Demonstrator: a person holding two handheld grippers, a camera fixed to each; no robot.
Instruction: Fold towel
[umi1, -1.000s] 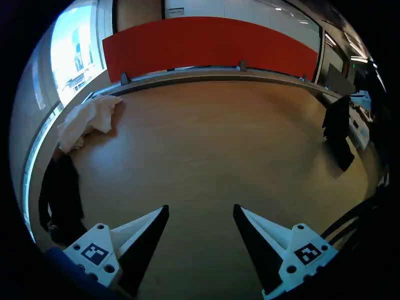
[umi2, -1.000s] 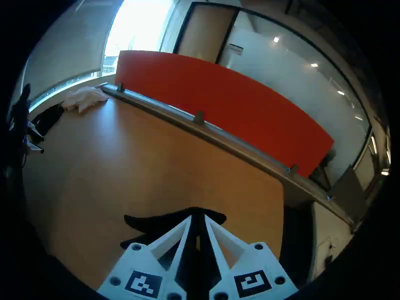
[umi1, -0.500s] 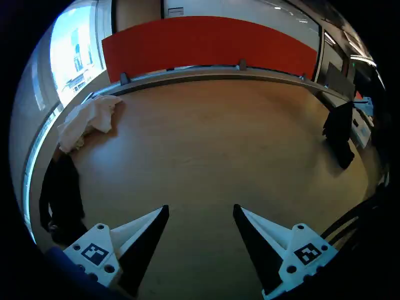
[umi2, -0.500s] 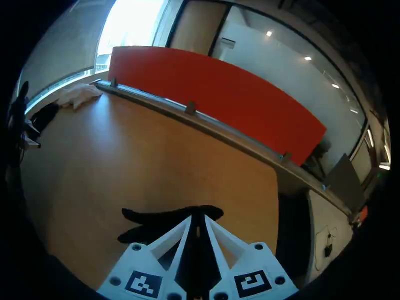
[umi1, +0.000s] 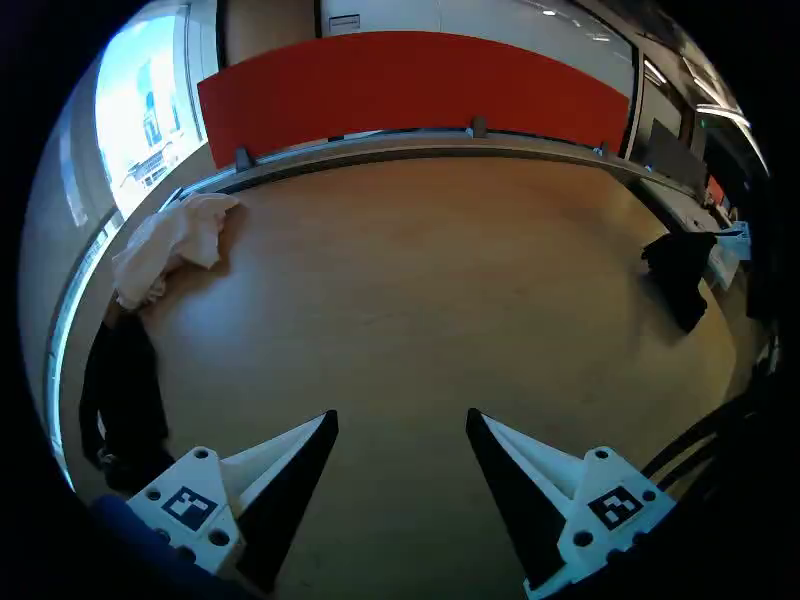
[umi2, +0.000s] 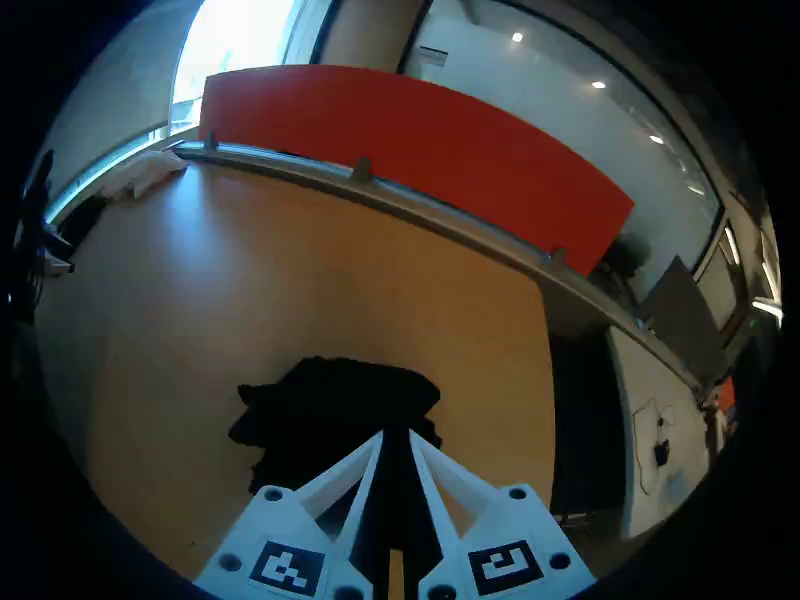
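Wood tabletop (umi1: 420, 260), red divider panel (umi1: 410, 85) along its far edge, bright window far left.

Left gripper (umi1: 400, 440): fingers wide apart, nothing between them, over bare wood.

Right gripper (umi2: 397, 450): fingers pressed together, tips at the black towel (umi2: 335, 415), apparently pinching a fold of it. The towel lies in a crumpled heap on the tabletop right at those tips. In the left gripper view it is the dark bunch well off to the right.

Progress, as a judgement: folding not begun. No flat spread, straight edge or crease to be seen. It wants laying out first, then the folds.

Towel looks soft, limp and matte; corners can't be picked out.

Farther out: white cloth (umi1: 175, 240) heaped at the far left corner, another dark cloth (umi1: 120, 385) at the left edge.
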